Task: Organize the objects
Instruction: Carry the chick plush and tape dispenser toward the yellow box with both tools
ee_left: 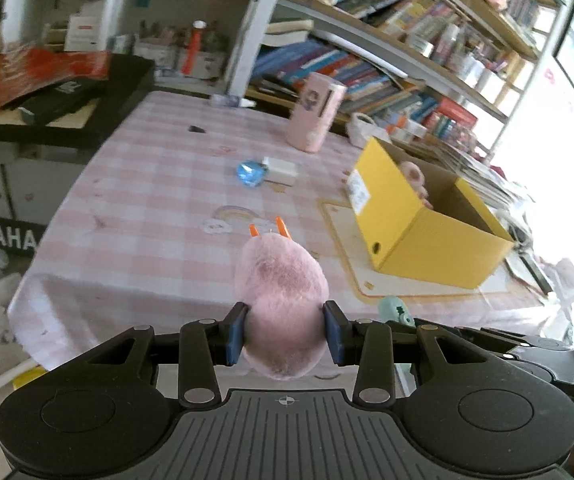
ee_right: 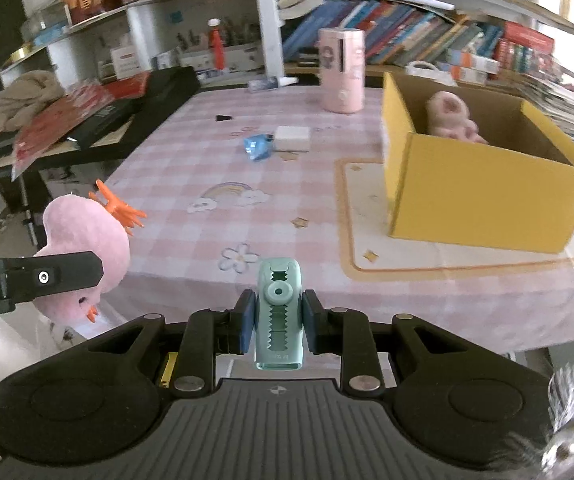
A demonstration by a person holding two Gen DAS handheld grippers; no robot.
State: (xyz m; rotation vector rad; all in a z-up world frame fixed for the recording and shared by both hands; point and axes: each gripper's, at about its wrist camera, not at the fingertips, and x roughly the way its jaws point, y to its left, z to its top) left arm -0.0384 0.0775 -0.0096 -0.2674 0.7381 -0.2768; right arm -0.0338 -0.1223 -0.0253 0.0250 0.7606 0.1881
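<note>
The pink plush toy was clenched between the pads of the left tool, its orange feet pointing forward, away from the tool. It hung in the air at the near edge of the desk, not resting on it. The mint-green clip device was gripped upright in the right tool, its long axis running along the fingers, also held off the desk.

The yellow box stood open on a mat. Relative to that box, both held items lay on the near side and to its left. The right tool was judged the nearer to the box, with the left tool farther out. A plush pig already lay inside the box. A blue wrapped item and a white block remained on the desk left of the box, beyond them a pink cylinder.
</note>
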